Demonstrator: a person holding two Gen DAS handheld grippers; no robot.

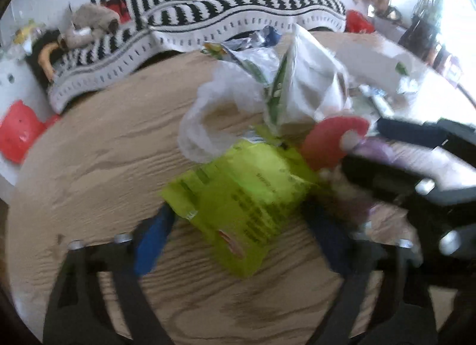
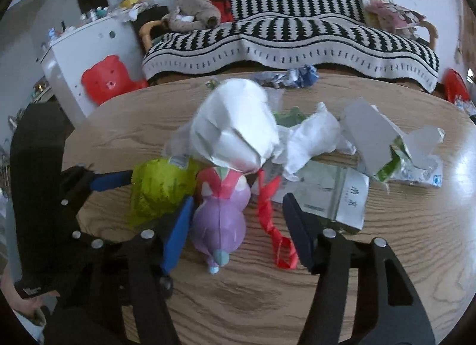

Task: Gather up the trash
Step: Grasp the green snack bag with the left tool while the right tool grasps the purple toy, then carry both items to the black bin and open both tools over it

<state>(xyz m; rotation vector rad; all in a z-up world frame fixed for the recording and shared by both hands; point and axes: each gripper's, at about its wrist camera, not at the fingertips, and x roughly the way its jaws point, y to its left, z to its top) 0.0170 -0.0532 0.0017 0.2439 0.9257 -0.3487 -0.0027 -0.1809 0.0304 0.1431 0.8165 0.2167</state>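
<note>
A heap of trash lies on the round wooden table (image 2: 238, 294). My left gripper (image 1: 242, 215) is shut on a lime-green packet (image 1: 241, 199), with a blue pad against each side. In the right wrist view one of its blue fingers (image 2: 110, 181) presses into the bulging green packet (image 2: 160, 190). My right gripper (image 2: 238, 202) is open around a purple and pink packet (image 2: 220, 220) and a red ribbon (image 2: 275, 226). Its left pad touches the packet; its right pad stands clear of it. Crumpled white paper (image 2: 235, 128) lies just behind both.
Further right on the table lie a flat grey box (image 2: 342, 196), a torn carton (image 2: 386, 142) and white plastic (image 2: 312, 136). A blue foil wrapper (image 2: 297, 75) sits at the far edge. Behind stand a sofa under a striped blanket (image 2: 297, 38) and a red bear-shaped item (image 2: 104, 77).
</note>
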